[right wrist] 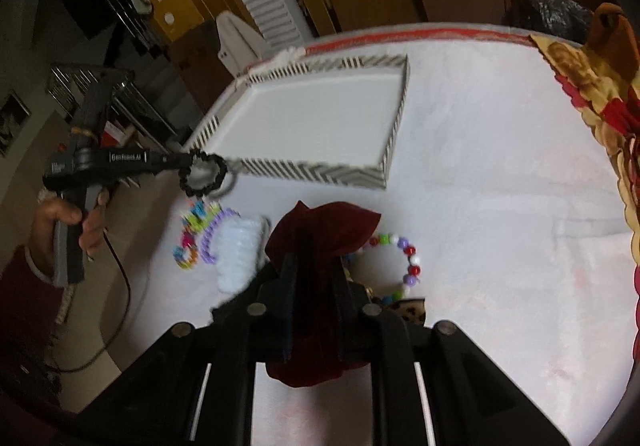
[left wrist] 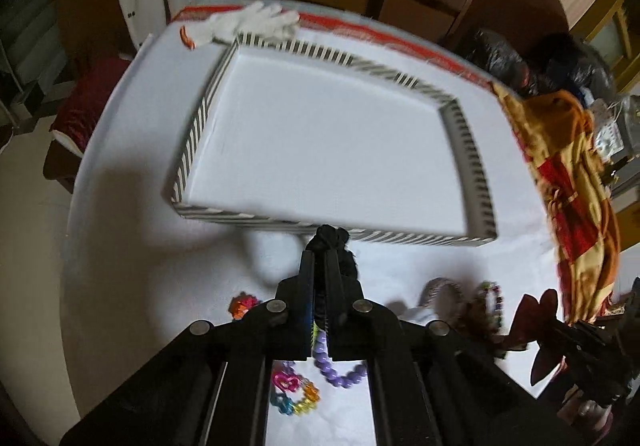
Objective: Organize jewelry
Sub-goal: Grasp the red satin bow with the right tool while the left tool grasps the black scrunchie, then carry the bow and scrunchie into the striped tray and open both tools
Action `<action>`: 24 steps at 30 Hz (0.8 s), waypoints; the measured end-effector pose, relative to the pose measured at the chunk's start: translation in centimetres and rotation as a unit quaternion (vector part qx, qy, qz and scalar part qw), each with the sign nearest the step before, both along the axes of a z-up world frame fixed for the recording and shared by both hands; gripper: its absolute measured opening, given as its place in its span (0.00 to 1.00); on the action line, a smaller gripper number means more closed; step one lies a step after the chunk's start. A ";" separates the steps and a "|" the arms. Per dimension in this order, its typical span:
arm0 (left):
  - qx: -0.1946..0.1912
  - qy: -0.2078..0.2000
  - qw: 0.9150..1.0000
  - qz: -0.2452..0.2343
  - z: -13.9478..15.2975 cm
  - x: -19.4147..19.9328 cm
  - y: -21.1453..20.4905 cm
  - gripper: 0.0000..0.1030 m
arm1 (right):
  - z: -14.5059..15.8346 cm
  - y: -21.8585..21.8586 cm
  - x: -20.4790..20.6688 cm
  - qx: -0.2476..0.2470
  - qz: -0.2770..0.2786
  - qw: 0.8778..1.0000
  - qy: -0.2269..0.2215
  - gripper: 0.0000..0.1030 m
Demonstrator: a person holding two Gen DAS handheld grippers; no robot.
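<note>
Centrally on the white worktop (left wrist: 120,246) sits a shallow tray (left wrist: 192,149) with striped black-and-white walls – its white floor is bare, nothing lying in it. All the jewelry is outside it, on the near side. The left gripper (left wrist: 320,258) has its fingers pressed together on a black beaded bracelet (right wrist: 202,175), which in the right wrist view hangs as a loop off the fingertips, lifted clear of the worktop just before the tray's near corner. The right gripper (right wrist: 316,266) has its fingers pinching a dark red velvet scrunchie (right wrist: 320,226), the fabric bunched between and around them. Below and beside the grippers the rest lies loose on the cloth: a purple bead bracelet (left wrist: 336,370), a bright rainbow-coloured plastic bracelet (left wrist: 294,394), a white scrunchie (right wrist: 238,252), and a bracelet of mixed red, white, green and purple beads (right wrist: 400,262) – this last one just right of the red scrunchie. A leopard-print piece (right wrist: 408,310) shows at the right gripper's base. A white glove (left wrist: 248,23) lies against the tray's far corner, and a red and gold cloth (left wrist: 568,173) drapes over the worktop's right edge.
</note>
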State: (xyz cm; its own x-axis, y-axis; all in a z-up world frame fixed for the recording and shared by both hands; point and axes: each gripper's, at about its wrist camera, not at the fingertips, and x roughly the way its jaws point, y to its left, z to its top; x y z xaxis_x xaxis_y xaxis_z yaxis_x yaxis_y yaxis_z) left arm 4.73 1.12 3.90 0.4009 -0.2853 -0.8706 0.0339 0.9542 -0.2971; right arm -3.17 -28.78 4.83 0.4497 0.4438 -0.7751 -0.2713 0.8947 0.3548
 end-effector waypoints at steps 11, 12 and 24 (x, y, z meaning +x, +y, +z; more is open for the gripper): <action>0.025 -0.044 0.998 0.040 3.2 4.4 0.2 0.10 | 2.2 2.3 7.0 0.007 -0.017 1.000 -0.022 0.15; 0.031 -0.044 0.998 0.043 2.9 4.9 0.3 0.10 | 1.9 2.6 7.9 0.004 -0.019 1.000 -0.020 0.15; 0.054 0.032 0.995 0.072 -4.6 8.8 2.7 0.10 | -5.8 4.2 18.2 0.022 -0.083 0.995 0.050 0.15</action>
State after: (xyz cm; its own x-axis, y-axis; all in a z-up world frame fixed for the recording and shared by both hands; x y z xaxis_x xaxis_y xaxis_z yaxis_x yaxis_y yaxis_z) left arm 13.55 3.83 -0.74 0.3744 -0.1324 -0.9178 -0.1206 0.9744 -0.1898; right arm 15.00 -24.56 -0.98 0.4407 0.4045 -0.8013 -0.0818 0.9071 0.4129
